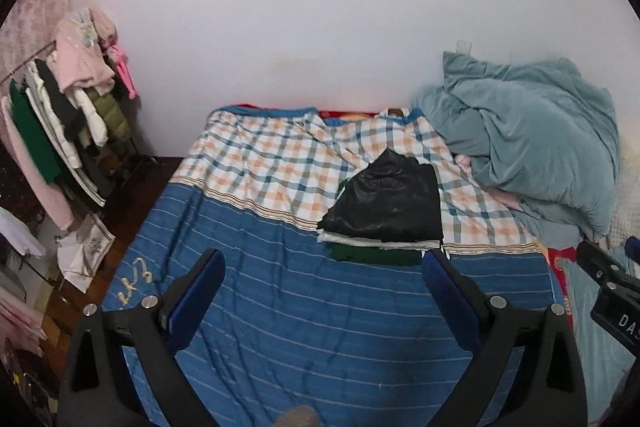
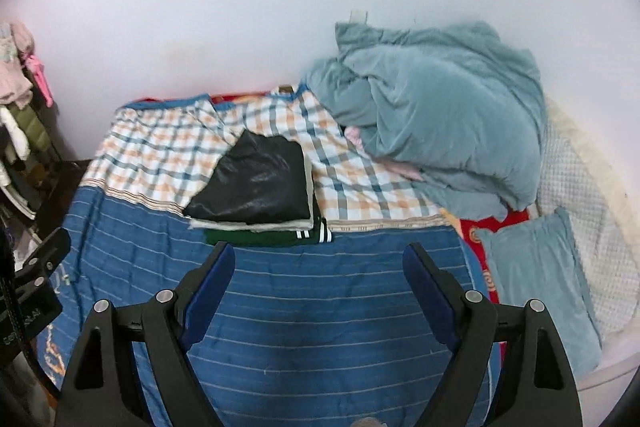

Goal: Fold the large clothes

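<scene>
— On the blue striped bed (image 1: 304,311), what am I seeing?
— I'm hovering both grippers (image 1: 324,291) (image 2: 319,283), jaws apart, empty; folded black leathery garment (image 2: 256,187) topping the stack.
— Handling?
— Probably slippery, limp; I'm favouring edges.

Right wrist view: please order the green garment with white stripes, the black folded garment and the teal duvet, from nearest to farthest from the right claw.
From the right claw:
1. Green garment, just ahead, bottom of the stack.
2. Black folded garment, on top, farther back.
3. Teal duvet, far right, against the wall.
</scene>
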